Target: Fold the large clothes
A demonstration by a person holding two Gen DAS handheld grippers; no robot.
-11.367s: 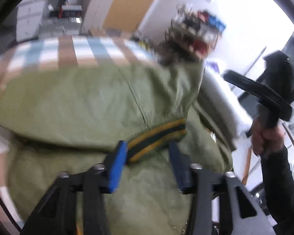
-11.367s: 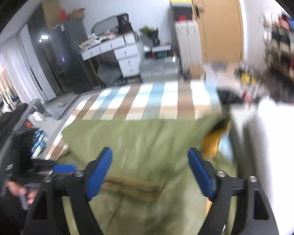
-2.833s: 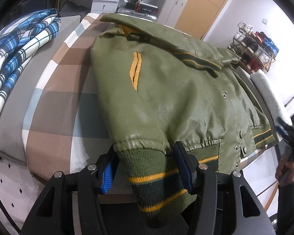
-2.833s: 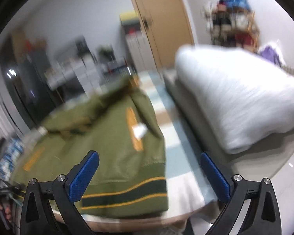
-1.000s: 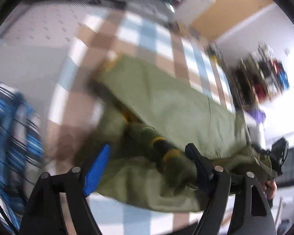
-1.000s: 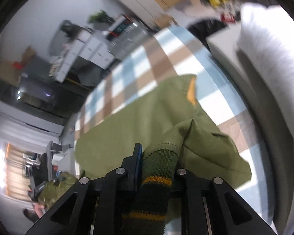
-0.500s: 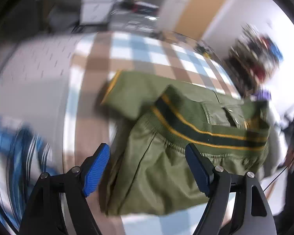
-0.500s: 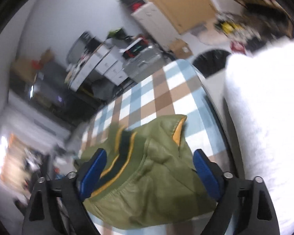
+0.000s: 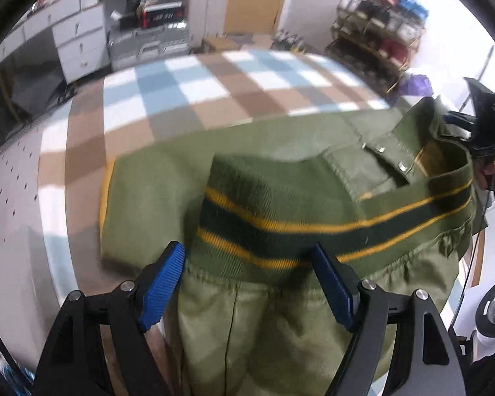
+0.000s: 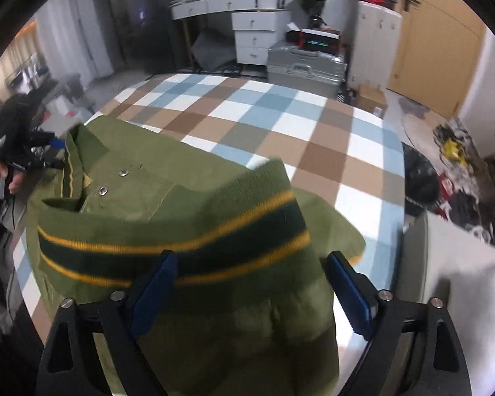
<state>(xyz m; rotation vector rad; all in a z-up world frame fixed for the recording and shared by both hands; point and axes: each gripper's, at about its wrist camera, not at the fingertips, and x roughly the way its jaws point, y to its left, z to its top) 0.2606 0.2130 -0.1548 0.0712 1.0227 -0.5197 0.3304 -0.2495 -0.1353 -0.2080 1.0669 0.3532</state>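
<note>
I see the olive jacket [image 9: 280,171] lying folded on the checked bedspread [image 9: 188,92], its dark striped hem band [image 10: 171,247] turned up on top. My left gripper [image 9: 247,283] hangs released over that band, blue pads clear of the cloth. My right gripper [image 10: 247,290] hovers over the band's other end, jaws narrowing, pressing nothing.

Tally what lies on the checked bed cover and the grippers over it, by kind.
Green jacket: 1
Grippers: 2, the left gripper and the right gripper, its jaws closing with nothing pinched
Total: 3
</note>
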